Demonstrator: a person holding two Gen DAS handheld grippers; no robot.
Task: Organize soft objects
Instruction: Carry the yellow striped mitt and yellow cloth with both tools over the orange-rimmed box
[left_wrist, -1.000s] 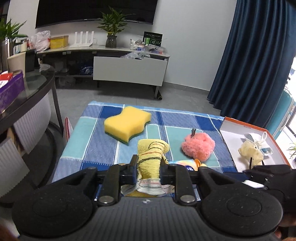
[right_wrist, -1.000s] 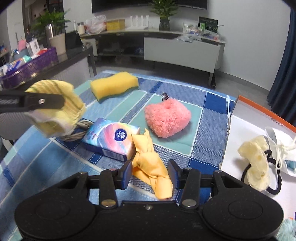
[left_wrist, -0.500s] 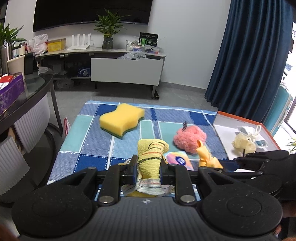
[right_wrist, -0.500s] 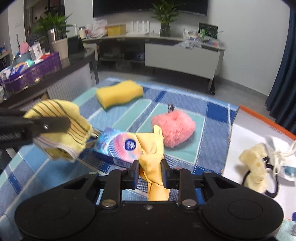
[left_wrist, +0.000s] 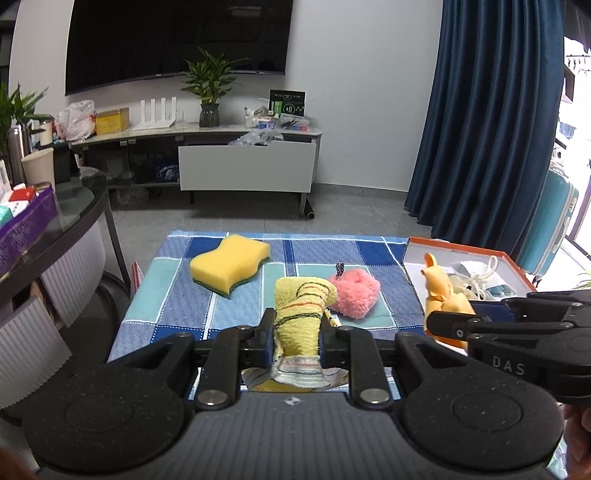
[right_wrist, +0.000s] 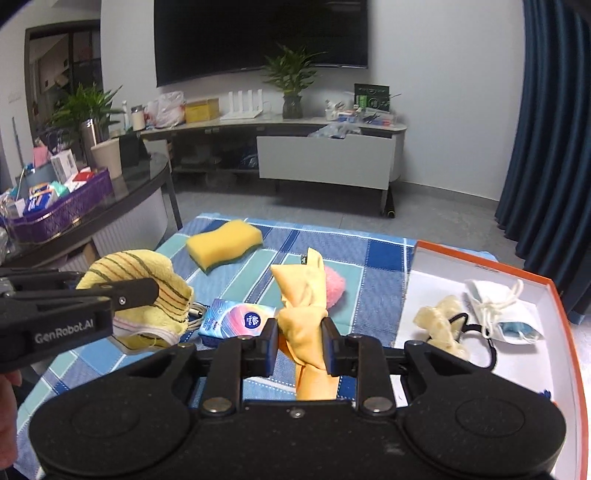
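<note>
- The left gripper (left_wrist: 296, 341) is clamped on a yellow striped towel (left_wrist: 301, 310), lifted above the blue checked tablecloth (left_wrist: 170, 291) near its front left part.
- The right gripper (right_wrist: 300, 341) is pinched around a knotted orange cloth (right_wrist: 304, 310), raised just left of the orange-rimmed box (right_wrist: 554, 291).
- Risk: the cloth's tail hangs below the jaws; I judge it could catch on the box's near rim and drag out of the grip.
- Risk: the towel bulges loose outside the fingers, so a quick swing might shed it onto the tissue pack (right_wrist: 236, 322) beneath.
- Risk: the 2 grippers sit near each other, and crossing paths toward the box could make them collide.
- Room: the box floor is bare at its near left; a pale scrunchie (right_wrist: 439, 325) and a face mask (right_wrist: 506, 314) fill the middle and far right.
- Room: the yellow sponge (left_wrist: 229, 264) and pink puff (left_wrist: 356, 297) lie well apart on the cloth, clear of both grippers.
</note>
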